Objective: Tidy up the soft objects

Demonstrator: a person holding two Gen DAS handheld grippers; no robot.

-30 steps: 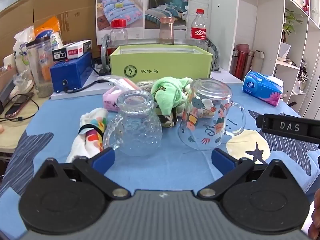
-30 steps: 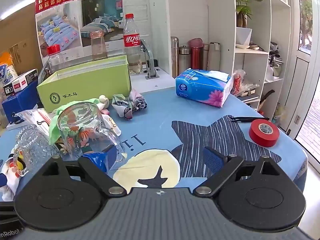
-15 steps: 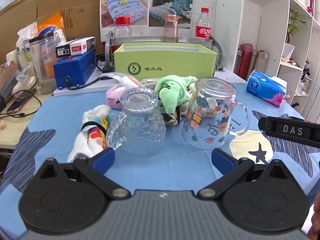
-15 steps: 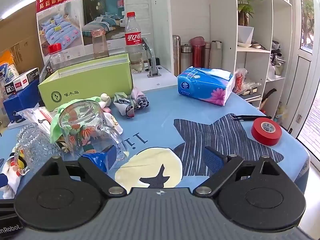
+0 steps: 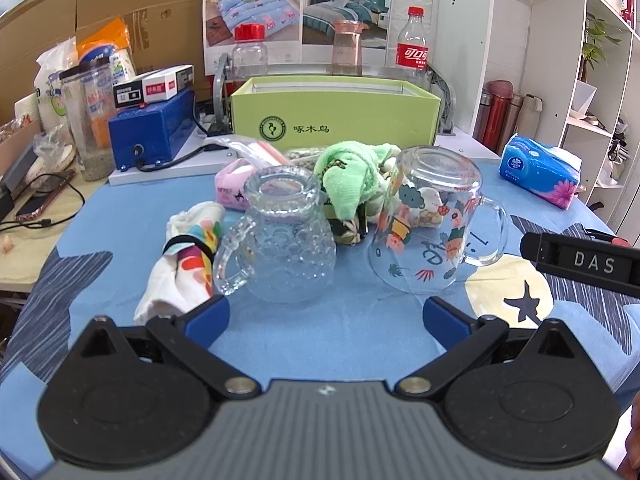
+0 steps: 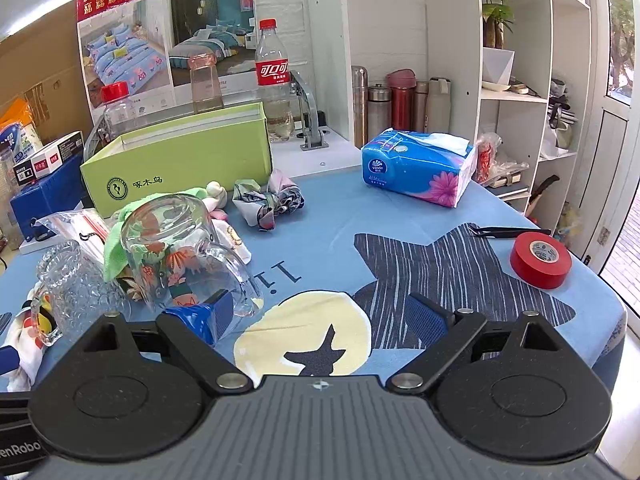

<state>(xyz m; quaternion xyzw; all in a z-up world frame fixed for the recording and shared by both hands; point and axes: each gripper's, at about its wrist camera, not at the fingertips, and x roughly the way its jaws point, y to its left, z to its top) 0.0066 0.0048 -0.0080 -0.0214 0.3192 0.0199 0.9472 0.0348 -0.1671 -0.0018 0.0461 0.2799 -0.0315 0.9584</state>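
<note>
Bright daylight from right, sharp focus, strong fisheye bending at edges.

Your left gripper (image 5: pixel 326 316) hovers low over the blue tablecloth (image 5: pixel 340 332) with jaws spread wide; your right gripper (image 6: pixel 320 314) hangs above it likewise, holding nothing.

Mostly hidden behind the upturned printed glass mug (image 5: pixel 426 226): the green cloth (image 5: pixel 350 176) and the patterned fabrics under it. Partly covered by the textured glass mug (image 5: pixel 286 236): the pink pack (image 5: pixel 232 188). Cut off left of the mugs: the rolled white cloth (image 6: pixel 22 340). Unreadably small: print on the boxes (image 5: pixel 154 87).
</note>
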